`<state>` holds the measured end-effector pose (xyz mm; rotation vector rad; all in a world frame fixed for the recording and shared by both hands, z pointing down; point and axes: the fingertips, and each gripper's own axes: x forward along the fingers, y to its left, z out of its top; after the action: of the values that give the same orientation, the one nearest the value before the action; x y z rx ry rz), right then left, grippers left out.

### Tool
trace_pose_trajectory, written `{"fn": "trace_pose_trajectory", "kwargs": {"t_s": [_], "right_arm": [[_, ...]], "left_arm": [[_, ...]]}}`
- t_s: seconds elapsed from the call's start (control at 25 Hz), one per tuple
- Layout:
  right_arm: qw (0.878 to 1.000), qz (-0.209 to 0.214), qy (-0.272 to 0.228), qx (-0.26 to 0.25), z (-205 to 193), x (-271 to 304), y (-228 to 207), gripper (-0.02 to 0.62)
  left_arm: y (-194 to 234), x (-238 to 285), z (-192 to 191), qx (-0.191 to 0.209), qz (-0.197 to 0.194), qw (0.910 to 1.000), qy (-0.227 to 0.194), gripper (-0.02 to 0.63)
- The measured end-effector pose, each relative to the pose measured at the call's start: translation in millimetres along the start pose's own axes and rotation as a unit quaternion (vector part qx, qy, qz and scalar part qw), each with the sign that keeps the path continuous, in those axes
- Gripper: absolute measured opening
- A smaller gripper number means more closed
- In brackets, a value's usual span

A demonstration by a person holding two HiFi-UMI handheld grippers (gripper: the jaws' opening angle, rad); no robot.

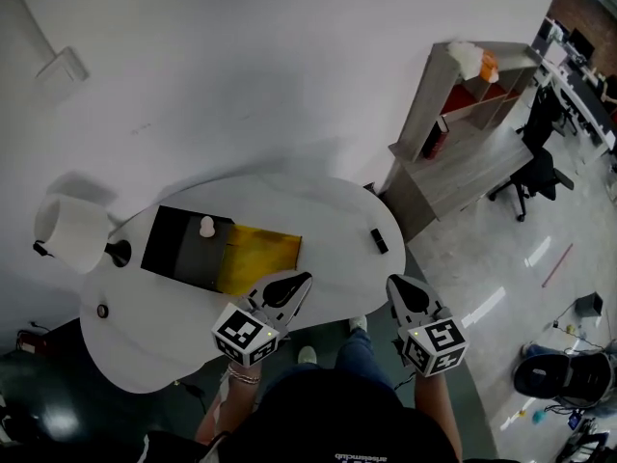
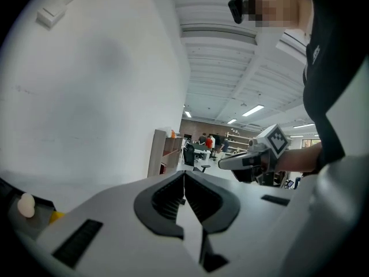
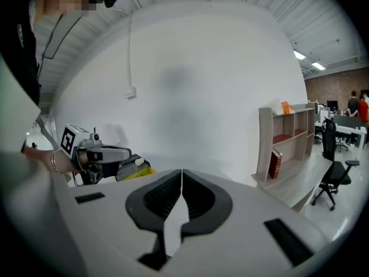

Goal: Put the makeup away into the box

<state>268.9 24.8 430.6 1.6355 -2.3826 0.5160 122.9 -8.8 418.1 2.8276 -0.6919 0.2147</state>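
Observation:
On the white table (image 1: pixel 328 210) lies an open box (image 1: pixel 183 249) with a black part and a yellow part (image 1: pixel 258 254). A small white makeup piece (image 1: pixel 206 226) stands in the black part. Near the table's right edge lies a small black makeup item (image 1: pixel 380 241). My left gripper (image 1: pixel 307 278) hovers at the table's near edge, just right of the yellow part, jaws shut and empty (image 2: pixel 184 175). My right gripper (image 1: pixel 392 280) hangs off the table's right front edge, also shut with nothing in it (image 3: pixel 182 172). The right gripper view shows the box (image 3: pixel 131 172) beyond the left gripper (image 3: pixel 128 152).
A white cylindrical lamp (image 1: pixel 72 231) and a small black pot (image 1: pixel 119 253) stand at the table's left end, with a small round thing (image 1: pixel 102 311) nearer the front. A wooden shelf unit (image 1: pixel 463 114) and an office chair (image 1: pixel 535 177) stand to the right on the floor.

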Motion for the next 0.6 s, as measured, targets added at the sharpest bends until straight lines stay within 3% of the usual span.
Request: {"fn": "trace_pose_trajectory", "kwargs": {"t_s": [0.6], "right_arm": [[0.997, 0.048, 0.055, -0.011, -10.9, 42.2, -66.0, 0.02]], "left_arm": [[16.8, 83.9, -36.9, -0.049, 0.042, 0.997, 0.044, 0.018]]}}
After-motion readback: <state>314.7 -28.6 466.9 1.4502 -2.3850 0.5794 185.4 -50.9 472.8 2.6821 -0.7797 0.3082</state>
